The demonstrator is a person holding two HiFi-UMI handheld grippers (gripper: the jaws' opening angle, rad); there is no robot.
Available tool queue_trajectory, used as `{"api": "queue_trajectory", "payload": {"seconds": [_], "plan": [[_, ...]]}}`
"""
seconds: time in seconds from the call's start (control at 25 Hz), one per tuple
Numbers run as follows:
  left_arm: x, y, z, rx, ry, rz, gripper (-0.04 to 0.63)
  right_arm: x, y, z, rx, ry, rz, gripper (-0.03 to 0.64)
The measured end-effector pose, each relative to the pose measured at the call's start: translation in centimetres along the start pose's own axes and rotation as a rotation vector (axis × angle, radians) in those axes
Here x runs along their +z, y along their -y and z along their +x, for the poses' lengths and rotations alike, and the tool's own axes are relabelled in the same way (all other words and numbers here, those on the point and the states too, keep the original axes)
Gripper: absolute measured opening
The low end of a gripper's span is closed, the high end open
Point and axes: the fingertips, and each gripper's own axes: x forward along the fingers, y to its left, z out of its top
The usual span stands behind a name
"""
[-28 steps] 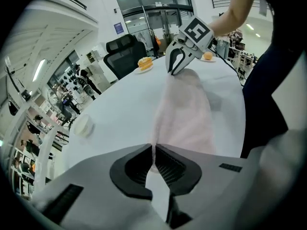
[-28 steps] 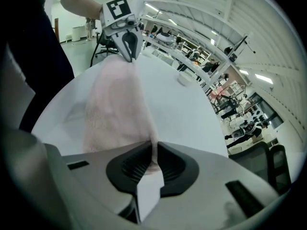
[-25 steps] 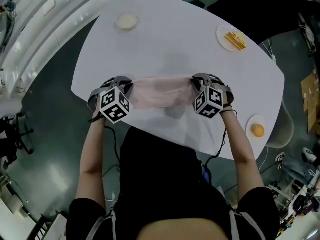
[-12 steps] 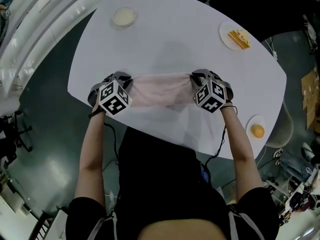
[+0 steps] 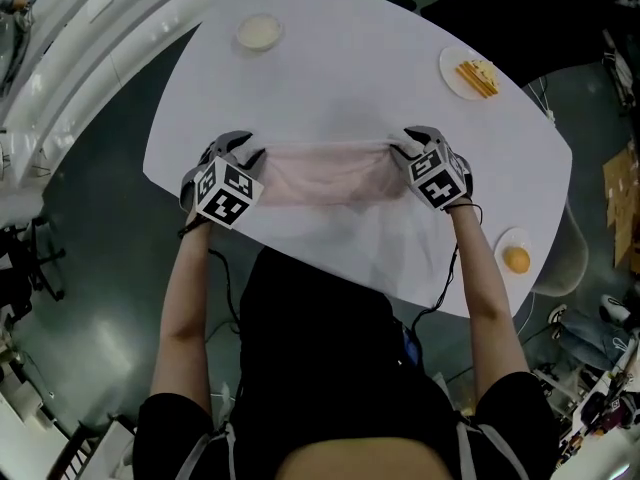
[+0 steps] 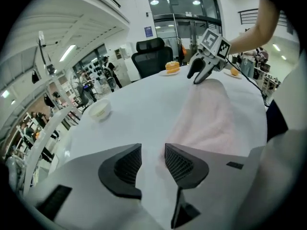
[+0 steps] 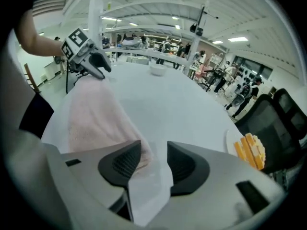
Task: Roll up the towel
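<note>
the pink towel (image 5: 325,173) lies on the white tabletop (image 5: 350,58) as a long soft band running left to right, near the edge closest to the person and about midway along it. the left gripper (image 5: 250,154) stands at the towel's left end and the right gripper (image 5: 405,149) at its right end, both pointing steeply down at the cloth, each with its marker cube turned up toward the head view. the left gripper's jaws have just been opening and stand apart: in the left gripper view bare tabletop shows in the gap, with the towel's end reaching just up to the right-hand jaw and no pad pressing on it. the right gripper's jaws have just been opening too and stand apart; in the right gripper view the towel's end lies against the left-hand jaw and a little into the gap, not pinched. a small bowl (image 5: 259,32) sits near the far left corner of the tabletop, a plate with yellow sticks (image 5: 468,76) near the far right edge, and a plate with an orange piece (image 5: 516,259) at the near right edge, all well apart from the towel.
</note>
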Motion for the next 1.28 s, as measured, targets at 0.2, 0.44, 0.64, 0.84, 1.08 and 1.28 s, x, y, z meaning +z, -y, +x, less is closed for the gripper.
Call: {"api": "queue_trajectory", "payload": {"seconds": [0.2, 0.44, 0.64, 0.84, 1.08, 1.28], "plan": [[-0.2, -1.4, -3.0, 0.1, 0.051, -0.12, 0.155, 0.0, 1.3, -3.4, -0.105, 0.031, 0.045, 0.184], [-0.6, 0.6, -6.9, 0.095, 0.143, -0.308, 0.155, -0.2, -0.1, -8.5, -0.139, 0.164, 0.207, 0.184], [0.2, 3.6, -9.5, 0.055, 0.224, -0.407, 0.155, -0.3, -2.6, -13.4, -0.115, 0.288, 0.309, 0.184], [2.9, 7.1, -12.7, 0.016, 0.323, -0.421, 0.155, -1.0, -5.4, -18.2, -0.092, 0.401, 0.387, 0.184], [6.8, 12.0, -17.1, -0.046, 0.482, -0.427, 0.155, -2.1, -8.6, -24.4, -0.087, 0.58, 0.486, 0.184], [9.4, 16.3, -20.3, -0.089, 0.592, -0.429, 0.155, -4.0, -10.9, -29.2, -0.132, 0.711, 0.578, 0.184]]}}
